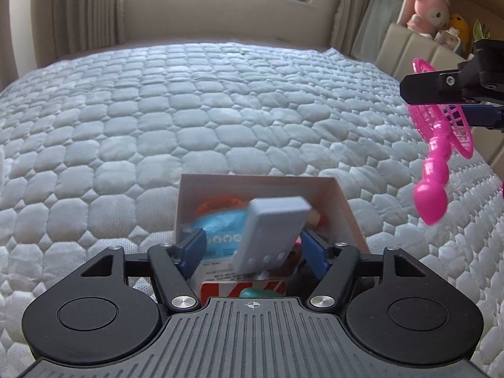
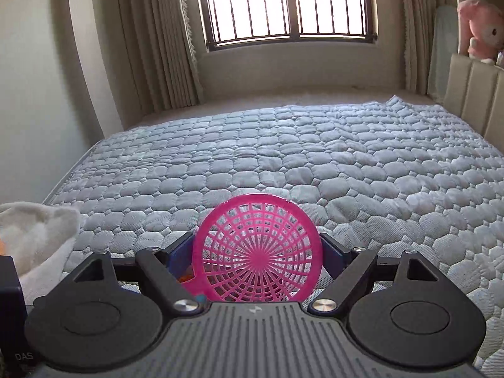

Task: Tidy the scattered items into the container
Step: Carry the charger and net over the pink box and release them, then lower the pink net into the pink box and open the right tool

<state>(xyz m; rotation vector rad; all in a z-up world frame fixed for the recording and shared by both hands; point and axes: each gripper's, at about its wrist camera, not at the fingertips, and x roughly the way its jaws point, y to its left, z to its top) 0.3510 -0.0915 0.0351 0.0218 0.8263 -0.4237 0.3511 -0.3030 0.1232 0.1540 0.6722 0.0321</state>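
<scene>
A white cardboard box (image 1: 345, 211) sits on the quilted bed, holding a blue packet (image 1: 220, 230), an orange item and a red-and-white packet. My left gripper (image 1: 253, 249) hangs right over the box, its blue pads spread. A grey remote-like block (image 1: 271, 233) is blurred and tilted between them, and neither pad presses on it. My right gripper (image 2: 258, 252) is shut on a pink plastic mesh strainer (image 2: 258, 252), whose round net fills the gap between its fingers. In the left wrist view the right gripper (image 1: 441, 104) shows at the far right above the bed, and the pink strainer's handle (image 1: 431, 195) hangs down from it.
The grey quilted bedspread (image 1: 189, 110) stretches toward a barred window (image 2: 286, 9) and curtains. A padded headboard (image 1: 409, 47) with plush toys (image 1: 428, 6) stands on the right. A white fluffy cloth (image 2: 34, 236) and a dark object (image 2: 9, 286) lie at the left edge.
</scene>
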